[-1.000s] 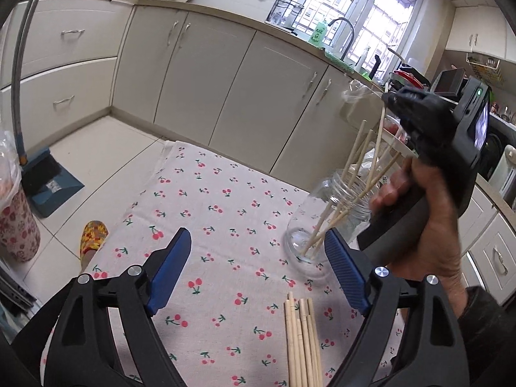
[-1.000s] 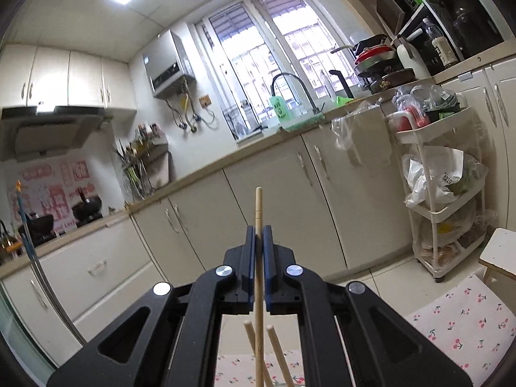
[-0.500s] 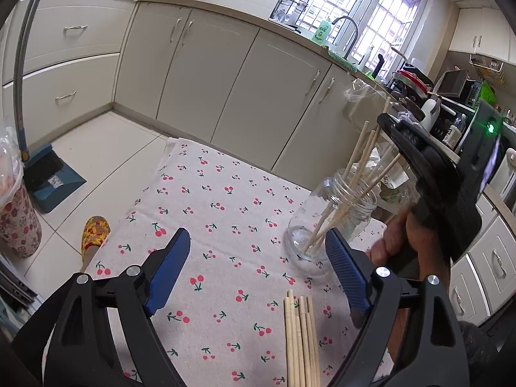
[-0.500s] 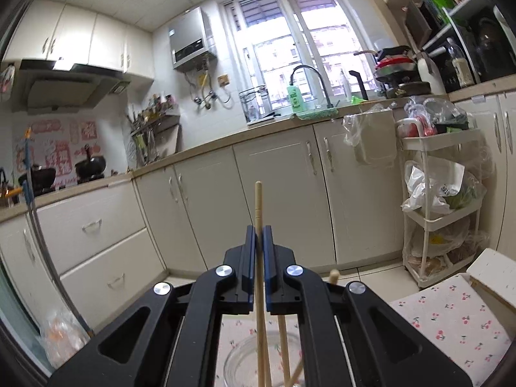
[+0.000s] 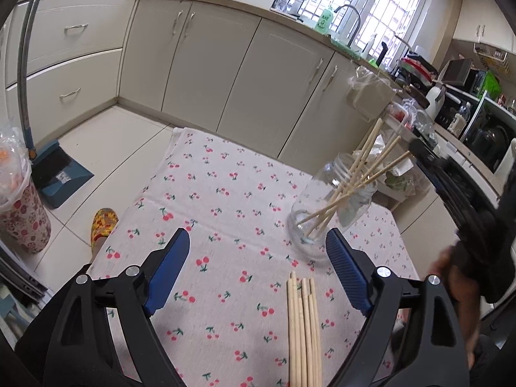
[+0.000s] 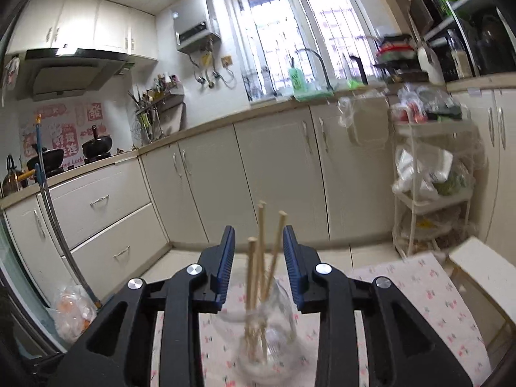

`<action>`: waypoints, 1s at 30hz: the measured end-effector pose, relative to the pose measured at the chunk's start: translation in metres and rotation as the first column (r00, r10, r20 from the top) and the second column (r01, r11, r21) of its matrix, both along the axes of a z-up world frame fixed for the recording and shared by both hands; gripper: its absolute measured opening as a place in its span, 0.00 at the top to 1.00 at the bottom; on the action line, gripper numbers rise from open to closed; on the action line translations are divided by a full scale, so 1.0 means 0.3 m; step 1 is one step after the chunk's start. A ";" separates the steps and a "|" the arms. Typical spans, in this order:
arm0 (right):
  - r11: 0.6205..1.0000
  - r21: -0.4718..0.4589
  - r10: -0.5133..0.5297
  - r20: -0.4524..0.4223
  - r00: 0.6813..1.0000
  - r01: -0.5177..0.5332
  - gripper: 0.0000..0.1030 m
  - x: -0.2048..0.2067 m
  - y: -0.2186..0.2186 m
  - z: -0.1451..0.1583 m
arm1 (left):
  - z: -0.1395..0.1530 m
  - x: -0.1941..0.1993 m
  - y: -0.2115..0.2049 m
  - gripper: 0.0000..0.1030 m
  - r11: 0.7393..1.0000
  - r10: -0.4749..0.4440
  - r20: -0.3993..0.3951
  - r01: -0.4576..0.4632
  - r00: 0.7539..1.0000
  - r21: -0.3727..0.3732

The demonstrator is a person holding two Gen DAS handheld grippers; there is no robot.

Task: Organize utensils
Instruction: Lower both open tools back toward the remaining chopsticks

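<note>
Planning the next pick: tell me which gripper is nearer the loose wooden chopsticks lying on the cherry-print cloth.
Left. The left gripper hovers open directly over the loose wooden chopsticks; the right gripper is opening by the clear glass jar, beyond them.

both gripper [image 5: 258,267] frames are black plastic with blue ribbed pads and silver screws.
</note>
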State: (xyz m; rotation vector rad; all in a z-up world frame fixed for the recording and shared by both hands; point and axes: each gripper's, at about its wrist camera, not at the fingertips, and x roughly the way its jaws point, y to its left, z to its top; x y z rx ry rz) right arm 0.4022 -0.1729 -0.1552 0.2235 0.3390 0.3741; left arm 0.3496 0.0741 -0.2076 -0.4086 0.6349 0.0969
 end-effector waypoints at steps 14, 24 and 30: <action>0.970 -0.127 0.123 -0.475 0.872 -0.206 0.74 -0.225 -0.007 -0.323 | -0.139 0.053 -0.148 0.20 0.955 -0.119 -0.270 0.185 0.956 0.234; 0.980 -0.080 0.120 -0.491 0.863 -0.182 0.73 -0.217 -0.055 -0.331 | -0.215 0.120 -0.198 0.20 0.925 -0.100 -0.355 0.218 0.929 0.310; 0.979 -0.073 0.130 -0.495 0.859 -0.190 0.72 -0.217 -0.047 -0.330 | -0.233 0.154 -0.215 0.20 0.919 -0.098 -0.377 0.229 0.921 0.320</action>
